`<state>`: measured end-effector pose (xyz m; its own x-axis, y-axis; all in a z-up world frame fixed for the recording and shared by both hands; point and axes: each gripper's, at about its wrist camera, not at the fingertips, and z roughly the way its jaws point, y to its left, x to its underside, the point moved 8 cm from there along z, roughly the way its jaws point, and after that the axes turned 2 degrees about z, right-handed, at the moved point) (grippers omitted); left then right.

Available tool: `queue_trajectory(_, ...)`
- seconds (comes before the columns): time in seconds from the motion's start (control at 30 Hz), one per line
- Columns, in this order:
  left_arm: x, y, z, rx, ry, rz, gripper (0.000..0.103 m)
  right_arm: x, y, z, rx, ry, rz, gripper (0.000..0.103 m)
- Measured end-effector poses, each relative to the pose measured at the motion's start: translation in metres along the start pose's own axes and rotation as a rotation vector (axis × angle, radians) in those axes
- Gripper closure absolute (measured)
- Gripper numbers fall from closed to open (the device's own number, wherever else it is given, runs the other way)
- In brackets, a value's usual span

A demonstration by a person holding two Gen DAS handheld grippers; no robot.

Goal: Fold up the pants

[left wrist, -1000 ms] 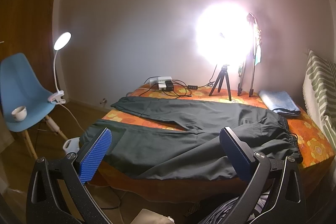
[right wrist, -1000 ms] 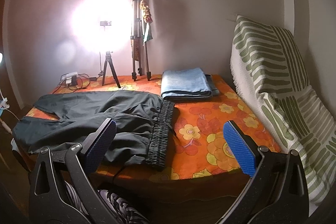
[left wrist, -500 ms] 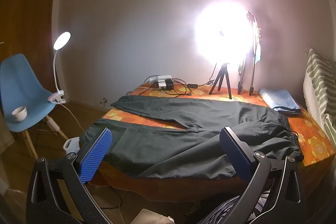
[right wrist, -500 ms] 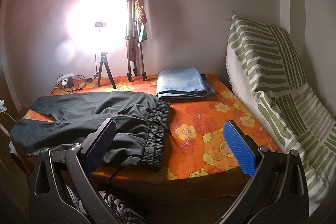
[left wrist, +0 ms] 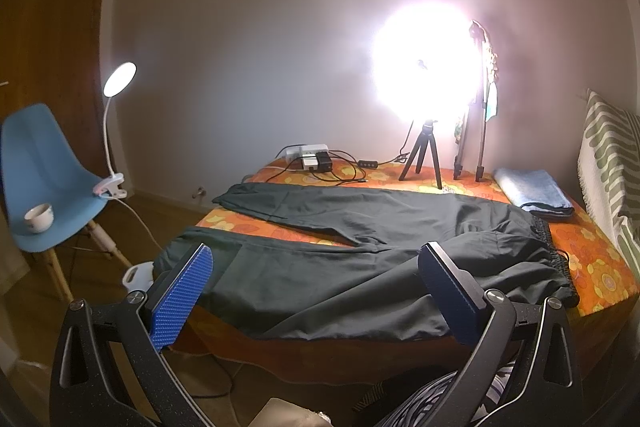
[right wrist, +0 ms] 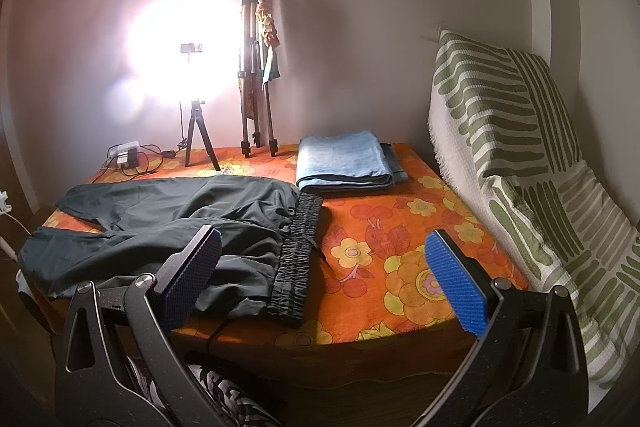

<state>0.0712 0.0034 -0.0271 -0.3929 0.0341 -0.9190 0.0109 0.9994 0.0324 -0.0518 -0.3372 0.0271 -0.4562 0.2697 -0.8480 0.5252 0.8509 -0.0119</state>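
Dark green pants (left wrist: 360,251) lie spread flat on the orange flowered bed (left wrist: 600,267), legs apart toward the left, black elastic waistband (right wrist: 298,259) toward the right. The near leg hangs slightly over the bed's front edge. The pants also show in the right wrist view (right wrist: 168,223). My left gripper (left wrist: 316,291) is open and empty, held before the bed's front edge, short of the near leg. My right gripper (right wrist: 324,279) is open and empty, held before the front edge near the waistband.
A folded blue cloth (right wrist: 344,163) lies at the back right. A ring light on a small tripod (left wrist: 424,155), a tall folded tripod (right wrist: 256,75) and a power strip with cables (left wrist: 312,157) stand at the back. A striped cover (right wrist: 532,163) is on the right, a blue chair (left wrist: 44,187) with clip lamp on the left.
Both views have shifted slightly: the right wrist view panned a little right and closer to the bed. Both grippers stay open. The pants have not moved.
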Motion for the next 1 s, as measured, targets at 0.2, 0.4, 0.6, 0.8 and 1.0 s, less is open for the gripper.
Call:
queue_trajectory(0.2,0.003,0.013,0.000,-0.020,0.010,-0.005,0.001,-0.005,-0.004,0.000,-0.044,-0.008,-0.002,0.000)
queue_trajectory(0.4,0.013,0.040,-0.001,-0.045,0.044,-0.029,0.001,-0.006,-0.005,-0.008,-0.105,-0.013,-0.056,0.000)
queue_trajectory(0.6,0.026,0.074,-0.006,-0.128,0.083,-0.021,0.001,0.002,0.004,-0.020,-0.192,-0.009,-0.129,0.000)
queue_trajectory(0.8,0.042,0.116,-0.012,-0.189,0.130,-0.071,0.008,0.016,0.027,-0.031,-0.281,-0.002,-0.223,0.005)
queue_trajectory(1.0,0.061,0.147,-0.005,-0.224,0.185,-0.134,0.012,0.040,0.053,-0.035,-0.360,0.018,-0.337,0.012)
